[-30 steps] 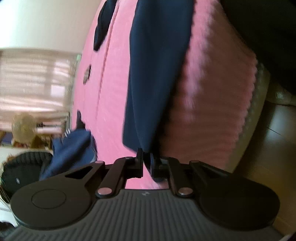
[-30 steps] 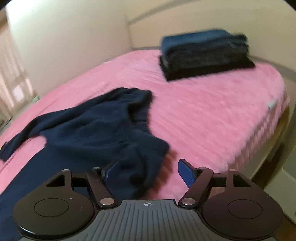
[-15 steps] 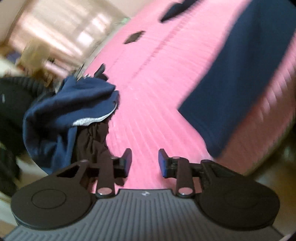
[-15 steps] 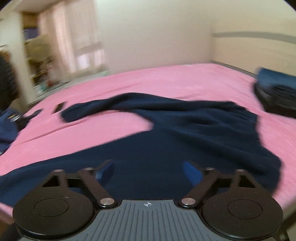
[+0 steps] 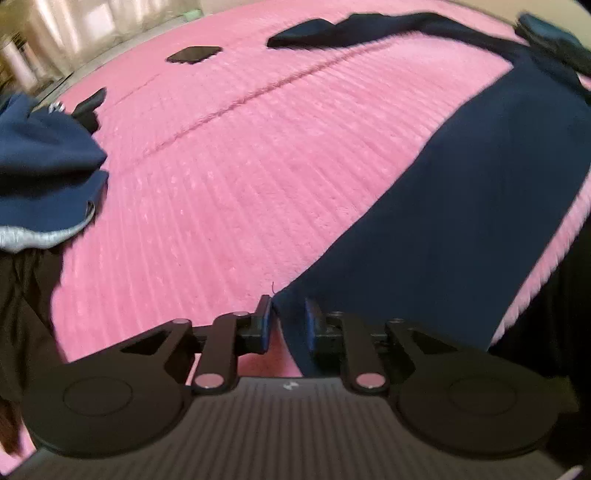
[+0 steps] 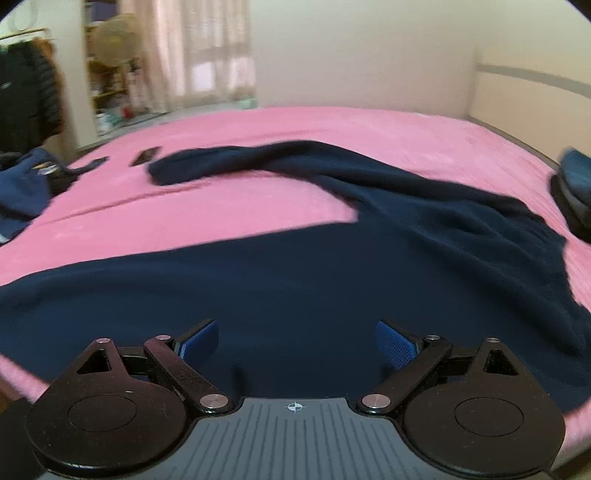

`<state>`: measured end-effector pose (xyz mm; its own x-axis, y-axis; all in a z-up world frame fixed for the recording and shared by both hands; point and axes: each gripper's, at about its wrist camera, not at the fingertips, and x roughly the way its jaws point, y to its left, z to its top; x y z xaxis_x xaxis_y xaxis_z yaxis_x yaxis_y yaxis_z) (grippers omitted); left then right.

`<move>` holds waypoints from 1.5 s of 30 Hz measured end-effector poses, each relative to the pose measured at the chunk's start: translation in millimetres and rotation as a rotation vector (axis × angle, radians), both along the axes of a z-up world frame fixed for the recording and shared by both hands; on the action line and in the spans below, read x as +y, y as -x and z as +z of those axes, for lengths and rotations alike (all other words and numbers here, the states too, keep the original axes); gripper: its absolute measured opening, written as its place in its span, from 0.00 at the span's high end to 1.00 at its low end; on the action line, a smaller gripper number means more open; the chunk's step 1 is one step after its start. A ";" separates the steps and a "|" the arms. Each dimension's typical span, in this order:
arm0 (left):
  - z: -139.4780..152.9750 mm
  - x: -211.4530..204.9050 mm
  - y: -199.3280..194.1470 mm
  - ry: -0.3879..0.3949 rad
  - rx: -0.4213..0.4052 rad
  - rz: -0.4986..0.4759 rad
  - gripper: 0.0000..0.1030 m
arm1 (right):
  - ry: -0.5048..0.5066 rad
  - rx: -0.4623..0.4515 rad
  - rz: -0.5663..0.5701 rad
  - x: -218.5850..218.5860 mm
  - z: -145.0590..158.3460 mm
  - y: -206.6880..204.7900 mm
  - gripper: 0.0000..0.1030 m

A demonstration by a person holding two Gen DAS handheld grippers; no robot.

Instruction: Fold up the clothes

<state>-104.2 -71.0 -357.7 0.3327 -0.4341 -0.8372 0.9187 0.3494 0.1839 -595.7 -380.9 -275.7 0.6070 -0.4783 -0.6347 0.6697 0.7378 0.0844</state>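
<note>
Dark navy trousers (image 6: 332, 273) lie spread across the pink bed cover (image 6: 332, 129). One leg runs toward my left gripper (image 5: 287, 325), the other leg (image 5: 369, 29) lies toward the far side. My left gripper is open, with the hem corner of the near leg (image 5: 461, 206) between its jaws; the pads do not press it. My right gripper (image 6: 297, 343) is wide open and empty, low over the near leg.
A pile of unfolded clothes, blue on top (image 5: 40, 162), sits at the bed's left edge. A stack of folded clothes (image 6: 576, 188) sits at the right. A dark phone (image 5: 194, 54) and a small black item (image 5: 88, 107) lie on the cover.
My left gripper let go of the trouser leg, swung left over the bed, then came back to the hem corner. My right gripper panned left from the waistband to over the leg, staying open.
</note>
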 end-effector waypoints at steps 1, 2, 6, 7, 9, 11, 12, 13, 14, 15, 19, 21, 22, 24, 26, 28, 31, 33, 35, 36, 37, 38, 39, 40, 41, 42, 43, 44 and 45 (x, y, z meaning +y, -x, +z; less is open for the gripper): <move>3.0 -1.4 0.6 -0.005 -0.018 -0.007 0.93 | -0.010 -0.001 -0.024 -3.6 -3.0 2.8 0.08; 6.7 -1.4 1.0 -0.004 -0.058 -0.004 0.94 | -0.017 -0.006 -0.045 -6.4 -5.7 5.2 0.08; 17.6 -6.1 -6.9 0.027 -0.210 0.070 0.94 | -0.039 -0.017 -0.078 -12.2 -12.0 10.4 0.08; 15.7 -10.3 -8.4 0.020 -0.223 0.081 0.94 | -0.045 -0.016 -0.073 -12.6 -12.5 11.1 0.08; 4.6 -22.9 -6.3 -0.053 -0.230 0.070 0.91 | -0.058 -0.022 -0.064 -13.8 -13.6 16.1 0.08; -7.3 -32.7 -1.8 -0.138 -0.252 0.054 0.88 | -0.076 -0.033 -0.071 -19.7 -15.9 23.6 0.08; -8.6 -32.0 -1.2 -0.157 -0.266 0.067 0.88 | -0.091 -0.039 -0.083 -24.3 -17.4 29.0 0.08; -8.8 -30.2 -1.2 -0.171 -0.279 0.087 0.86 | -0.110 -0.044 -0.103 -28.3 -18.0 35.5 0.08; -7.7 -27.9 -2.9 -0.183 -0.289 0.113 0.86 | -0.131 -0.049 -0.135 -34.0 -20.2 44.4 0.08; -5.2 -24.5 -5.3 -0.198 -0.302 0.148 0.86 | -0.149 -0.056 -0.170 -40.9 -23.0 55.0 0.08; 15.5 -16.0 -3.0 -0.201 -0.351 0.203 0.86 | -0.134 -0.060 -0.291 -58.2 -25.3 97.3 0.08; 30.4 -19.7 4.7 -0.183 -0.373 0.190 0.86 | -0.112 -0.048 -0.367 -64.2 -24.6 115.4 0.08; 36.8 -25.0 10.2 -0.175 -0.384 0.175 0.86 | -0.108 -0.047 -0.399 -66.4 -23.5 122.0 0.08; 47.0 -42.3 21.4 -0.160 -0.397 0.128 0.85 | -0.102 -0.052 -0.441 -67.6 -17.3 129.4 0.08; 53.9 -66.1 32.6 -0.143 -0.418 0.073 0.81 | -0.094 -0.086 -0.427 -64.9 -8.4 131.8 0.08; 58.3 -94.2 45.0 -0.125 -0.445 0.012 0.75 | -0.070 -0.116 -0.368 -61.5 2.8 128.4 0.08; 57.1 -145.5 61.0 -0.097 -0.495 -0.110 0.65 | -0.012 -0.114 -0.268 -60.8 15.6 109.8 0.08; 49.7 -179.5 64.7 -0.085 -0.526 -0.189 0.60 | 0.006 -0.116 -0.215 -64.4 20.8 93.8 0.08; 38.2 -218.3 64.3 -0.079 -0.560 -0.273 0.56 | 0.014 -0.116 -0.167 -70.8 23.2 76.0 0.08; 32.3 -235.4 62.7 -0.079 -0.574 -0.307 0.56 | 0.022 -0.114 -0.141 -74.8 24.2 65.7 0.08; 25.9 -253.8 59.1 -0.076 -0.585 -0.341 0.56 | 0.030 -0.109 -0.117 -77.6 23.6 55.1 0.08; 20.0 -272.8 53.2 -0.071 -0.588 -0.364 0.56 | 0.044 -0.100 -0.089 -80.5 22.6 44.5 0.07; 14.3 -291.7 46.7 -0.066 -0.589 -0.384 0.56 | 0.061 -0.090 -0.059 -83.6 21.6 34.0 0.07; 9.3 -310.2 40.6 -0.060 -0.584 -0.399 0.56 | 0.077 -0.079 -0.029 -86.8 20.7 23.5 0.07; 4.4 -326.5 34.0 -0.059 -0.578 -0.407 0.54 | 0.096 -0.066 -0.002 -90.2 19.4 14.2 0.07; -0.5 -342.0 27.1 -0.058 -0.573 -0.413 0.51 | 0.117 -0.053 0.022 -93.7 17.9 5.5 0.07; -5.5 -357.6 20.2 -0.058 -0.568 -0.419 0.50 | 0.133 -0.042 0.044 -97.5 16.4 -2.5 0.07; -9.9 -374.5 10.8 -0.055 -0.560 -0.416 0.50 | 0.142 -0.034 0.056 -101.9 13.8 -8.9 0.07; -13.2 -387.1 2.1 -0.050 -0.547 -0.405 0.50 | 0.147 -0.028 0.064 -106.6 10.7 -14.8 0.07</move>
